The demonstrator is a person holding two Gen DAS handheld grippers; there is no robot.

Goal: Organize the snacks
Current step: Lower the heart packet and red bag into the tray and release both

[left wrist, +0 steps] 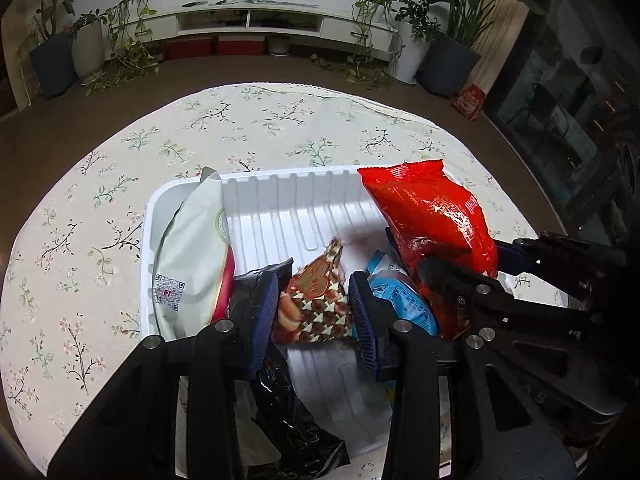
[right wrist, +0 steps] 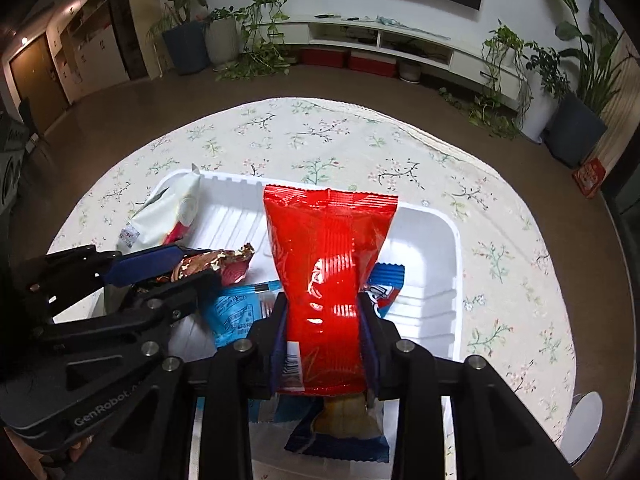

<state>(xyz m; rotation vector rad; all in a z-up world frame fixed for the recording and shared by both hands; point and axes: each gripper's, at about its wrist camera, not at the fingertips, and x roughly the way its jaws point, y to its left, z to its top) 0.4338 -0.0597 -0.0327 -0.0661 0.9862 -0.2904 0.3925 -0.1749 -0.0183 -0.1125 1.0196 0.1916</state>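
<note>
A white plastic tray [left wrist: 280,184] [right wrist: 456,248] stands on the flowered tablecloth and holds several snack packets. My left gripper [left wrist: 314,312] [right wrist: 180,270] is shut on a brown-and-white patterned packet [left wrist: 320,280] [right wrist: 224,260] low over the tray's near left part. My right gripper [right wrist: 324,312] [left wrist: 468,264] is shut on a red packet [right wrist: 328,240] [left wrist: 432,216], which is pinched at its waist and stands upright over the tray's right half. A pale green packet [left wrist: 192,248] [right wrist: 168,208] leans on the tray's left wall. A light blue packet [left wrist: 404,300] [right wrist: 236,308] lies between the two grippers.
A black packet [left wrist: 296,420] lies under my left gripper, and a blue and yellow packet [right wrist: 340,428] under my right one. The tablecloth [left wrist: 280,120] runs round the tray to the table's edge. Beyond are brown floor, potted plants and a low white cabinet [left wrist: 280,20].
</note>
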